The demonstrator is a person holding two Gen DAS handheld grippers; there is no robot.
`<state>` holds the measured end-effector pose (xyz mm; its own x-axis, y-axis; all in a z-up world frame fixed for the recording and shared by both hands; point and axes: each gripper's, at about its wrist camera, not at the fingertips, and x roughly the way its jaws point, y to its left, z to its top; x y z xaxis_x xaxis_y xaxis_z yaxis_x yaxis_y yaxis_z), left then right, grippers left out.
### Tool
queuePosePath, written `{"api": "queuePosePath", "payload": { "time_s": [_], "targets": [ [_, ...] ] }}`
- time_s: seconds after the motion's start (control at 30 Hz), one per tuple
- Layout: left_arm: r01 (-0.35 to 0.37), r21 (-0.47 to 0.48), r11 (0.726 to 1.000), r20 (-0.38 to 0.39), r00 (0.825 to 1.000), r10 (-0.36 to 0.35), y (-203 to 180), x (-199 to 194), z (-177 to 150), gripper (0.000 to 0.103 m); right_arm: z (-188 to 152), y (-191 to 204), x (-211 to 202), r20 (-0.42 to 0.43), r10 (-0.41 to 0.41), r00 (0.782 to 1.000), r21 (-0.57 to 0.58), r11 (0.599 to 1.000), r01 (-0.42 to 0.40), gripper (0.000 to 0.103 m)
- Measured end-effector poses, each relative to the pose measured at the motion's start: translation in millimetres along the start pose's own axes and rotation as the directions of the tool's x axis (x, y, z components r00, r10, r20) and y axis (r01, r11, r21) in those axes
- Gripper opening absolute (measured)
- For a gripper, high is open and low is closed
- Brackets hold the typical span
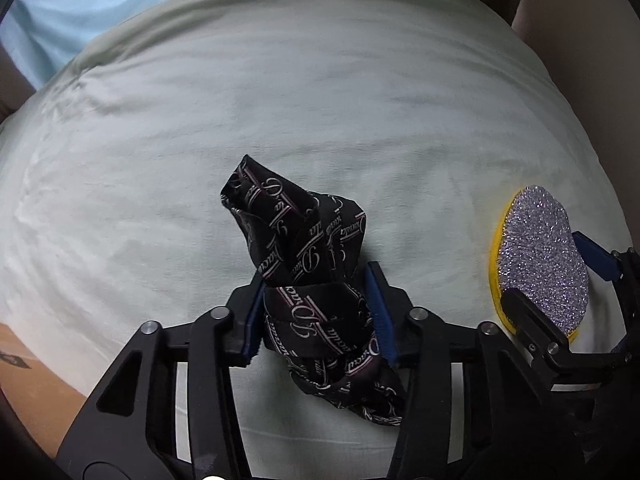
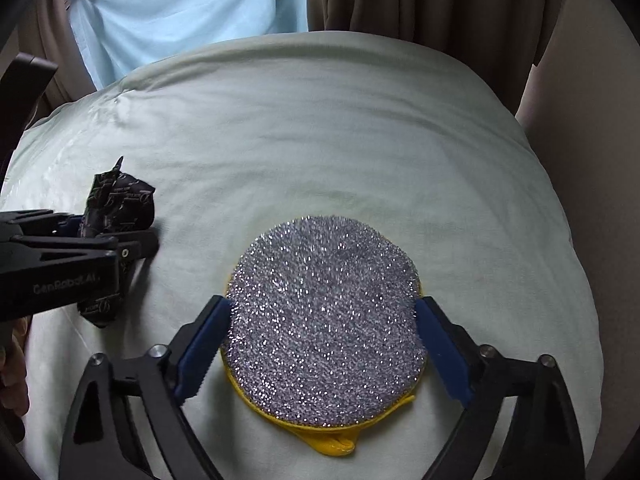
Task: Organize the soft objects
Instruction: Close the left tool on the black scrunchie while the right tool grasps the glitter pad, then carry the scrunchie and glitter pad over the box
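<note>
My left gripper is shut on a black cloth with pale script lettering; the bunched cloth sticks up past the blue pads and hangs below them over the pale green bedsheet. My right gripper has its blue pads against both sides of a round silver glitter scrub pad with a yellow back, shut on it. The scrub pad and right gripper show at the right of the left wrist view. The cloth and left gripper show at the left of the right wrist view.
The bedsheet covers a rounded bed. A light blue curtain and brown curtains hang behind it. A beige wall stands at the right. A wooden floor shows at lower left.
</note>
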<state>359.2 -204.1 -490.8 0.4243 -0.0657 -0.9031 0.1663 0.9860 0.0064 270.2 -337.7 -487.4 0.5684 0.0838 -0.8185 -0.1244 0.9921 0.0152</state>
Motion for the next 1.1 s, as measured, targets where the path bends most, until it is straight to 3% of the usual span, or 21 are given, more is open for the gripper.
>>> {"api": "queuePosePath", "payload": {
  "time_s": [0.2, 0.3, 0.63, 1.1],
  "targets": [
    [0.0, 0.007, 1.0, -0.007, 1.0, 0.0, -2.1, -4.9, 0.1, 0.03, 0.2, 10.9, -3.6, -0.003, 0.028, 1.0, -0.034, 0.999, -0.028, 0.05],
    [0.006, 0.013, 1.0, -0.002, 1.0, -0.006, -5.2, -17.4, -1.6, 0.029, 0.9, 12.4, -12.8, -0.007, 0.04, 0.999, -0.03, 0.999, -0.04, 0.044],
    [0.015, 0.017, 1.0, 0.037, 0.999, -0.016, -3.1, -86.1, 6.6, 0.029, 18.7, 2.4, -83.5, 0.031, 0.027, 0.999, 0.055, 0.998, -0.028, 0.044],
    [0.074, -0.048, 0.996, 0.187, 0.98, -0.064, 36.0, -264.9, 1.4, 0.029, 66.9, 40.6, -250.1, 0.134, -0.009, 0.991, 0.08, 0.997, -0.001, 0.044]
  ]
}}
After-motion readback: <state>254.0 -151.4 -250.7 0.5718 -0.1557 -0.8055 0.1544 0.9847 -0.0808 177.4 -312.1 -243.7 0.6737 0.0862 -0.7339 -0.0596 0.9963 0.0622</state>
